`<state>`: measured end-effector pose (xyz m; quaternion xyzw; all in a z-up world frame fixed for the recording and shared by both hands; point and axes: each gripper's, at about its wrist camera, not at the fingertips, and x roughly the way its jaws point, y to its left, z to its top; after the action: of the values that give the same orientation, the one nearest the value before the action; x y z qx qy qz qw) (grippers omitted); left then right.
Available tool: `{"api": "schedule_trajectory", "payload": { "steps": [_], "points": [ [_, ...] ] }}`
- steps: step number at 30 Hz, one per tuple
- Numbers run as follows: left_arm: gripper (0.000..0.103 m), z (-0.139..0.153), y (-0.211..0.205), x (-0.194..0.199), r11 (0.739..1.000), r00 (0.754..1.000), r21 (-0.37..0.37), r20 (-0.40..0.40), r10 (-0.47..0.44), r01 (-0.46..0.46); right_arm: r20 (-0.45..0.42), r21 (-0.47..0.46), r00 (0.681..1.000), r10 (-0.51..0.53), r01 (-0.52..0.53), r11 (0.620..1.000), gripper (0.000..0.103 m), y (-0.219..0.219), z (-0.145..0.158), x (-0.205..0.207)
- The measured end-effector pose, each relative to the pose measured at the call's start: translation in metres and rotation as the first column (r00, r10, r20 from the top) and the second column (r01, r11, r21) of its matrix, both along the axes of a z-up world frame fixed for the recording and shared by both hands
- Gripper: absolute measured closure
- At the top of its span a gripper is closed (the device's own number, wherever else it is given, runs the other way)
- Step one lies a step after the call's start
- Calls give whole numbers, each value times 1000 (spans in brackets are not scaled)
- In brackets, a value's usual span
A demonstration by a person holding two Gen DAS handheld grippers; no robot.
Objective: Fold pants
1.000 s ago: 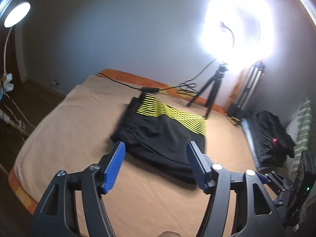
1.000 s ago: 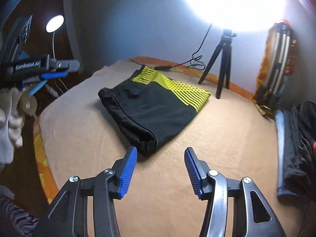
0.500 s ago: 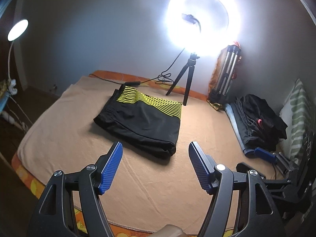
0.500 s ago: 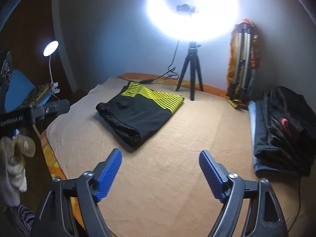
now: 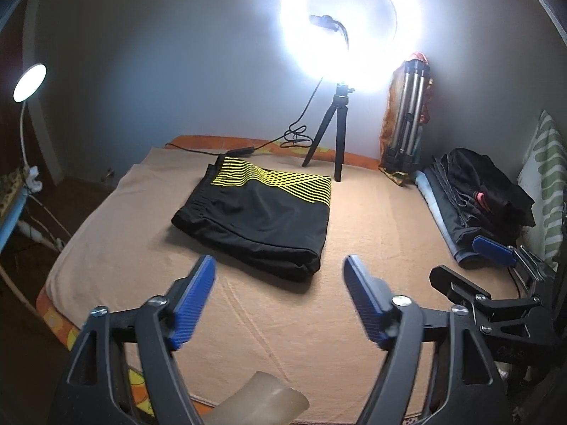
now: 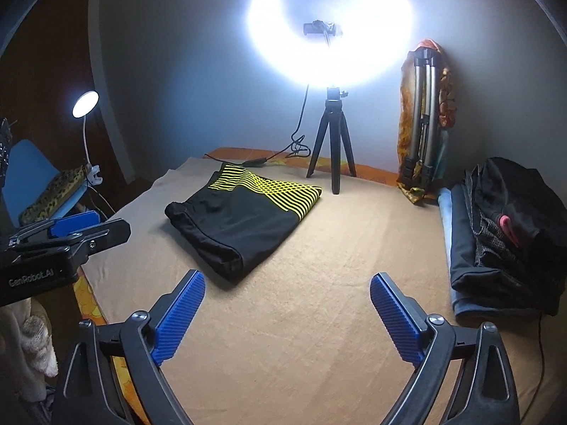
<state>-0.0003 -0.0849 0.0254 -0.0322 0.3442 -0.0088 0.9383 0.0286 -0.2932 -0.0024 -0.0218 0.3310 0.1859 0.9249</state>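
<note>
Tongs come nearest: the left tongs (image 5: 280, 276) and right tongs (image 6: 287, 295) both gape wide, holding nothing, above the tan blanket (image 5: 372, 233) on the bed. Beyond them, toward 11 o'clock, the black shorts with yellow stripes (image 5: 258, 216) lie folded flat, apart from both. At 3 o'clock sits a pile of dark clothes (image 6: 506, 226). Farthest, at 12 o'clock, a ring light (image 6: 331, 24) glows on its tripod (image 6: 331, 141).

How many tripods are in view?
2: a black tripod standing under the ring light behind the pants, and a folded silver tripod leaning against the wall.
</note>
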Motion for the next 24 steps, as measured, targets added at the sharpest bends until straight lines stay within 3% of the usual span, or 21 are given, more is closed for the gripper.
{"api": "schedule_trajectory", "payload": {
  "steps": [7, 14, 18, 24],
  "points": [
    [20, 3, -8, -1, 998, 1000, 61, 28, 1, -3, -16, 34, 1000, -25, 25, 999, 4, -10, -3, 9],
    [17, 2, -6, 2, 998, 999, 60, 29, 28, -30, -26, 40, 999, -33, 34, 999, 3, -8, -8, 18],
    [8, 2, -4, 1, 997, 999, 59, 35, 38, -40, -36, 40, 999, -28, 29, 999, 3, -5, -11, 23],
    [8, 3, -1, 1, 998, 999, 50, 34, 35, -37, -36, 45, 999, -18, 19, 999, 3, 1, -12, 25]
  ]
}}
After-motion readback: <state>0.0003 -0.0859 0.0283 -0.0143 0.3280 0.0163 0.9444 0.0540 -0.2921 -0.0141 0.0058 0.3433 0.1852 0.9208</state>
